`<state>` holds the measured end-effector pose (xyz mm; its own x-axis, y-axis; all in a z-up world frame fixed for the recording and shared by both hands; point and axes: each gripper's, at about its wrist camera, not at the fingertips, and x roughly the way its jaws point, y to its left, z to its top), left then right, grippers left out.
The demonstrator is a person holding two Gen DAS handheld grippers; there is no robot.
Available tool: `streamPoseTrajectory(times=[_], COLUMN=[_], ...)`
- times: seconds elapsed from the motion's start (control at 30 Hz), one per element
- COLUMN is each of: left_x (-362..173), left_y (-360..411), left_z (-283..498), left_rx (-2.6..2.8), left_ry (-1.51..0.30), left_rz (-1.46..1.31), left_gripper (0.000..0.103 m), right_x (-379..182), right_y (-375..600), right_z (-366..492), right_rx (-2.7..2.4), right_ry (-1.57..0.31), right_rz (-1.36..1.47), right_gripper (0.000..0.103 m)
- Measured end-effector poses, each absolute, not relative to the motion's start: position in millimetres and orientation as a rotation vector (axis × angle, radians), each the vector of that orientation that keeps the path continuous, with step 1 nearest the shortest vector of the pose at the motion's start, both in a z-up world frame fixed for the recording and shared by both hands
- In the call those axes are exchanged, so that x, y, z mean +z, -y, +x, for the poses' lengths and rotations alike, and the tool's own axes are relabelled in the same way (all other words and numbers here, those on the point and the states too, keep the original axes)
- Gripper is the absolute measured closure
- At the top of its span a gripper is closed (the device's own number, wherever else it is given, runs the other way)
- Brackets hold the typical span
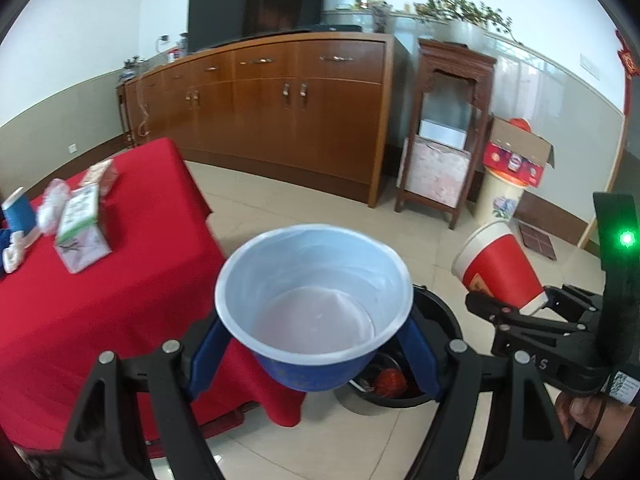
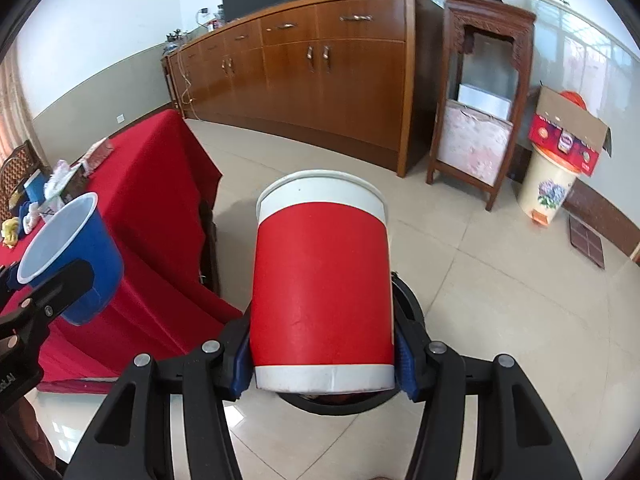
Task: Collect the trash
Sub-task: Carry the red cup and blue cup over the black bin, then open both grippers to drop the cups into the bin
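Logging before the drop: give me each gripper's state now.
Left gripper: shut on blue cup.
Right gripper: shut on red cup.

1. The blue cup [image 1: 316,312] is showing a white inside and a white rim.
2. The red cup [image 2: 322,292] is wearing white bands at both ends.
3. A red tablecloth [image 1: 120,292] is covering the table.
4. The cream bin [image 2: 546,190] is displaying purple flowers.

A long wooden sideboard [image 1: 280,112] lines the white wall above a beige tiled floor [image 2: 500,300].
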<state>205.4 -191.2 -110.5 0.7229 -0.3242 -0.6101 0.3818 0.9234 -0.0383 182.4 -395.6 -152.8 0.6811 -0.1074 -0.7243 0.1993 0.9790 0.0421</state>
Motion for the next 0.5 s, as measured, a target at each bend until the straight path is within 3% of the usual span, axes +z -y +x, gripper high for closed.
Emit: streamPoseTrajectory(times=[0.5], left_x=[-172.0], left_y=[241.2], left_z=[224.9], left_rx=[-0.475], left_ry=[-0.769], left_rz=[0.127], left_gripper=[0.024], right_x=[-240.2], right_y=[434.2], right_z=[200.8], right_rx=[-0.116], right_ry=[-0.919], right_rz=[0.072], right_gripper=[0.045])
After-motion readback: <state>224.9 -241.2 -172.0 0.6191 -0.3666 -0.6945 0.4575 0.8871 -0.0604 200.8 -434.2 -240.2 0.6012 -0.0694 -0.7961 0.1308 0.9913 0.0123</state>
